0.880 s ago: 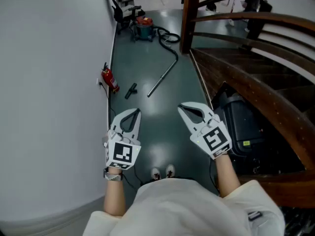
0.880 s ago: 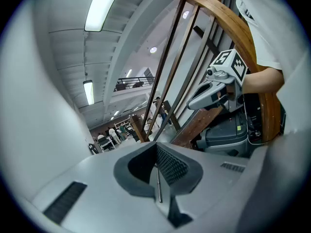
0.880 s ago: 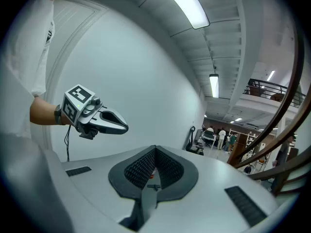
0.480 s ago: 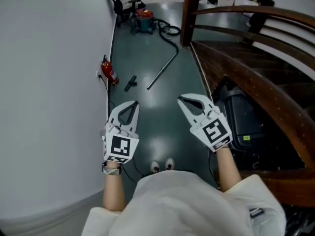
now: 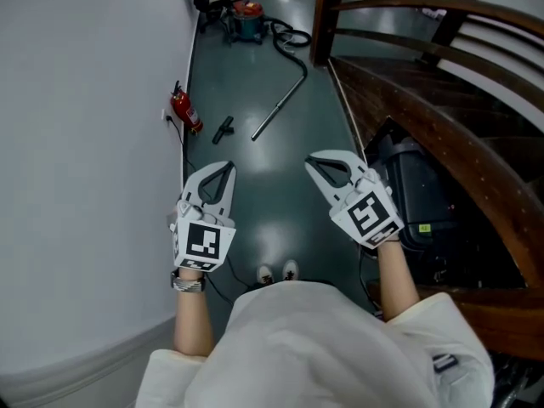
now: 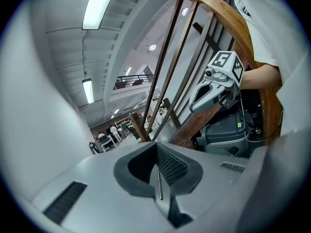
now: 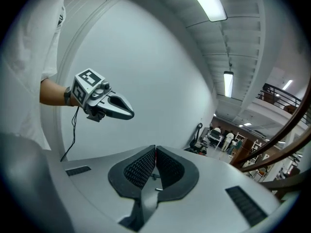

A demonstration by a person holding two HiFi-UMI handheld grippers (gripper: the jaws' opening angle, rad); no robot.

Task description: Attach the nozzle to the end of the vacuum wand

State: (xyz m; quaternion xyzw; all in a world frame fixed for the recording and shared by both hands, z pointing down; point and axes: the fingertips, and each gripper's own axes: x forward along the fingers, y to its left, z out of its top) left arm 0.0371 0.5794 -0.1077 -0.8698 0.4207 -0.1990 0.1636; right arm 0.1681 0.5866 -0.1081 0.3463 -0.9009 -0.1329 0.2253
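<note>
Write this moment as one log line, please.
left tool: shut, empty | right tool: shut, empty | nozzle, wand: on floor, apart

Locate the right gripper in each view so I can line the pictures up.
Head view: right gripper right of centre, above the dark floor.
Left gripper view: right gripper upper right, side-on, in front of the railing.
Right gripper view: right gripper bottom centre, its own fingers shut, nothing between them.
Shared landmark: wooden railing.
</note>
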